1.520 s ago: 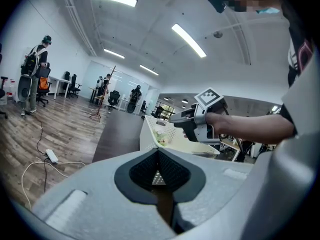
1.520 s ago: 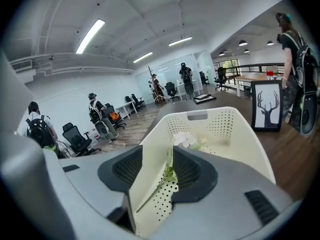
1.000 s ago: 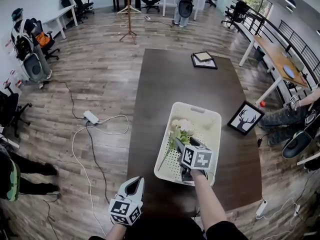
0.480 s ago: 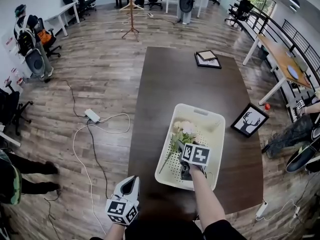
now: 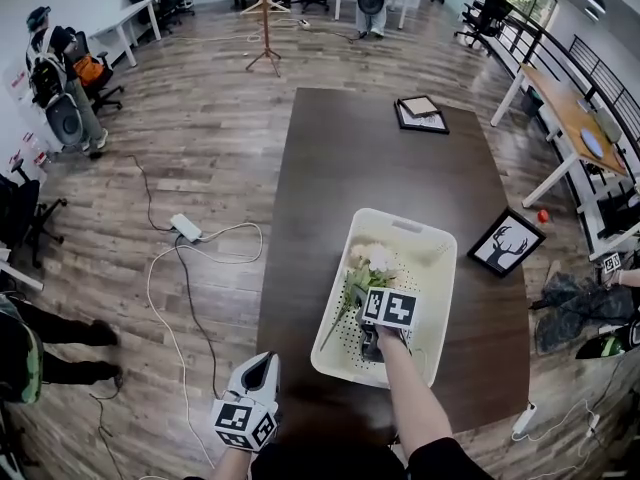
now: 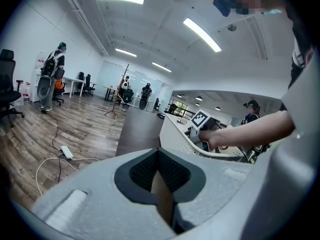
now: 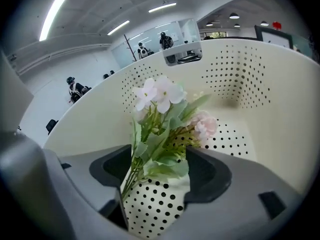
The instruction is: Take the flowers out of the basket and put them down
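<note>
A cream perforated basket [image 5: 400,226] stands on the dark table [image 5: 350,158]. In it lies a bunch of pale pink and white flowers [image 5: 368,263] with green stems. My right gripper [image 5: 362,293] reaches down into the basket. Its jaws have just been opening and stand wide apart around the leafy stems [image 7: 150,159], with no pad pressing on them. The blooms [image 7: 160,96] rise in front of the basket's wall [image 7: 240,74]. My left gripper [image 5: 262,366] hangs at the table's near left corner, jaws together, with nothing in them [image 6: 159,171]. From there the basket [image 6: 175,134] shows at the right.
Two stacked picture frames [image 5: 423,114] lie at the table's far end. A framed deer picture [image 5: 505,243] sits at its right edge. A power strip with cables [image 5: 185,228] lies on the wooden floor to the left. Office chairs and people stand further off.
My right gripper has sunk lower into the basket, closer around the flower stems. The left gripper has stayed near the table's corner.
</note>
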### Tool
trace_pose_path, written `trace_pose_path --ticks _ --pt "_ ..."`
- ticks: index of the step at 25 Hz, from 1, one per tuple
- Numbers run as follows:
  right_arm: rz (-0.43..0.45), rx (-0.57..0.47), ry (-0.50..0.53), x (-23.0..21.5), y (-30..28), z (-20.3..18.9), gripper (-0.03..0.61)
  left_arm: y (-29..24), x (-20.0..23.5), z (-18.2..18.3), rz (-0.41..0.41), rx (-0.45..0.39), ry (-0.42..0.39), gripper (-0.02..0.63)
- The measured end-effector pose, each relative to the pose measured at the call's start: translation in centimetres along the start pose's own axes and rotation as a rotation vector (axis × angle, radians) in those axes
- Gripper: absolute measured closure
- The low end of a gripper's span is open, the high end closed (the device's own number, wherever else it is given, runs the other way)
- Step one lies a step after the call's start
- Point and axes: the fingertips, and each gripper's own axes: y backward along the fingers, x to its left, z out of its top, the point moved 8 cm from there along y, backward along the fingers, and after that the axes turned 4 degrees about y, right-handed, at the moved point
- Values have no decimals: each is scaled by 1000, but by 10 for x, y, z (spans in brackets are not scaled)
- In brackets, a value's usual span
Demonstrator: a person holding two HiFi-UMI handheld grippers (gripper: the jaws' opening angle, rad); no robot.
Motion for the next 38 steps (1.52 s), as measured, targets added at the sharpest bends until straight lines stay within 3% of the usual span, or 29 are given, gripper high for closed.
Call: trace_pose_path --ticks 3,13,24,26,38 --pt "11 14 -40 -4 -6 -5 238 -3 -1 -3 4 7 12 604" --pt "12 13 14 2 -21 -3 239 -10 -5 -7 -14 32 19 604" --pt "-75 7 130 10 -25 -5 310 -16 -13 -16 -46 67 19 604" --pt "-54 1 115 14 -26 -6 401 -17 -13 -15 -49 66 20 604" --pt "-10 -56 -41 11 -25 -8 483 -13 -10 -14 -40 65 21 604"
